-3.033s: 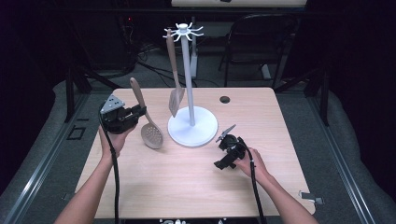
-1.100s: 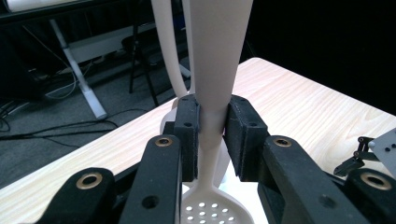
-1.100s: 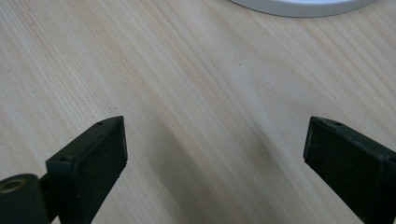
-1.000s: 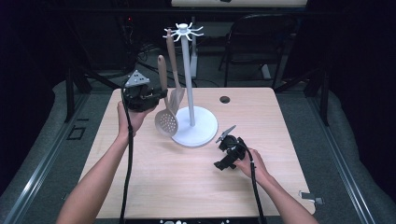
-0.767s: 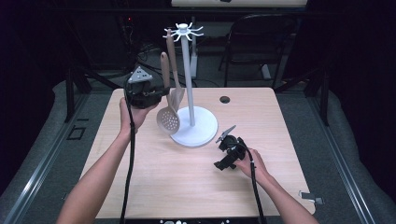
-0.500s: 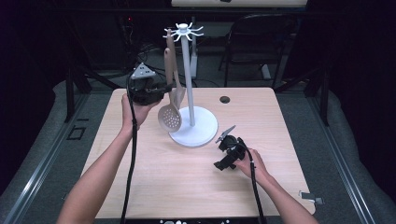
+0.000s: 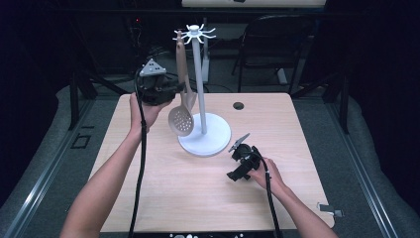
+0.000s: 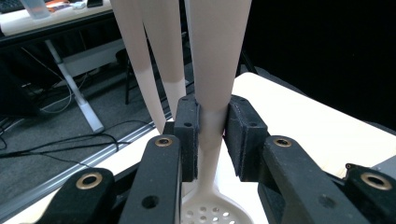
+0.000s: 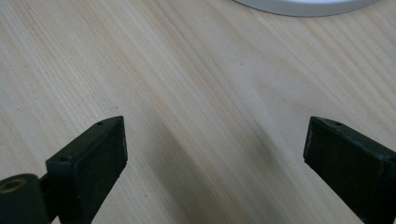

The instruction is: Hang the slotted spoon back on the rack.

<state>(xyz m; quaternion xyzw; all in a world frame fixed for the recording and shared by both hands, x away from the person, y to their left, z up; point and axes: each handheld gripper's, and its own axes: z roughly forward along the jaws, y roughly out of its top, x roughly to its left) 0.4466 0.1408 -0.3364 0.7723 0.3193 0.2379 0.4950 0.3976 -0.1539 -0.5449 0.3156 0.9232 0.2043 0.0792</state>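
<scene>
The beige plastic skimmer spoon with a long tapering handle and a round perforated bowl (image 7: 181, 119) hangs almost upright beside the white metal utensil stand with a thin pole, a crown of hooks and a round flat base (image 7: 204, 135). Its handle top sits up at the stand's hooks, just left of the pole; whether it is hooked on cannot be told. Its bowl is lowest, held clear above the left edge of the stand's base, with the holed face turned toward the person. The narrow neck of the skimmer spoon (image 8: 208, 135), just above the bowl, is pinched between two black pads. The stand itself stands upright.
</scene>
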